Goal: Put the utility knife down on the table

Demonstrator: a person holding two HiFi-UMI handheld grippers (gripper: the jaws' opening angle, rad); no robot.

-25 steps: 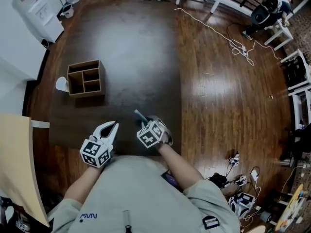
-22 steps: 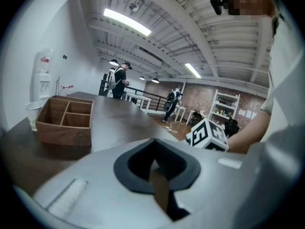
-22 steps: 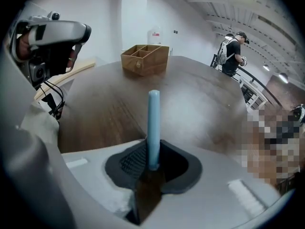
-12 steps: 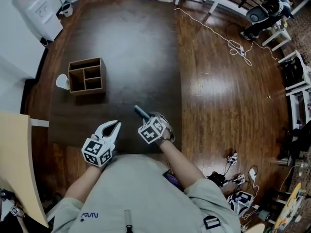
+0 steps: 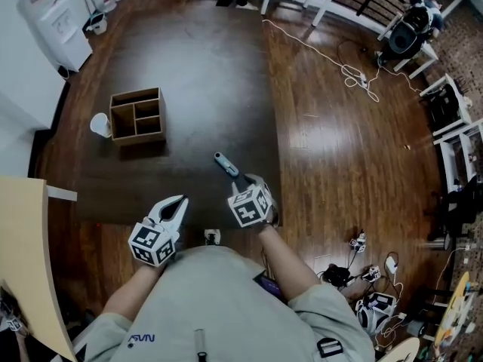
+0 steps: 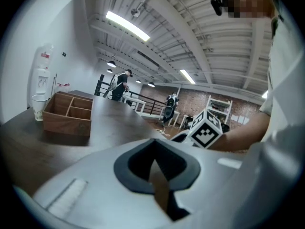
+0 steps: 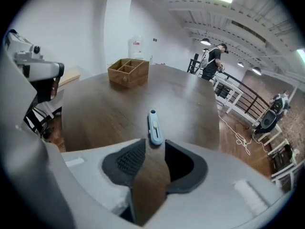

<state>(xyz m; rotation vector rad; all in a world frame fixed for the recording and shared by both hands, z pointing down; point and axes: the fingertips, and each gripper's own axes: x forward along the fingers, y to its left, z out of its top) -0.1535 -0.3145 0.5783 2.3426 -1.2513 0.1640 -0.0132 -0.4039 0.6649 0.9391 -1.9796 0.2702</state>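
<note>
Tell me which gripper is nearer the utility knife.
Right. The right gripper, jaws opening with nothing between them, has the utility knife just past its tips; the left gripper sits farther left.

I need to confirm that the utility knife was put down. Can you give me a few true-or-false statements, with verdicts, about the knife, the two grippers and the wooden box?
1. The utility knife lies on the table. True.
2. The right gripper is clamped on the knife. False: its jaws are opening with nothing between them, and the knife lies free just ahead of them.
3. The left gripper holds nothing. True.
4. The wooden box stands on the floor. False: it stands on the table, far from the knife.
5. The white cup sits inside the box. False: it stands outside the box, at its side.
</note>
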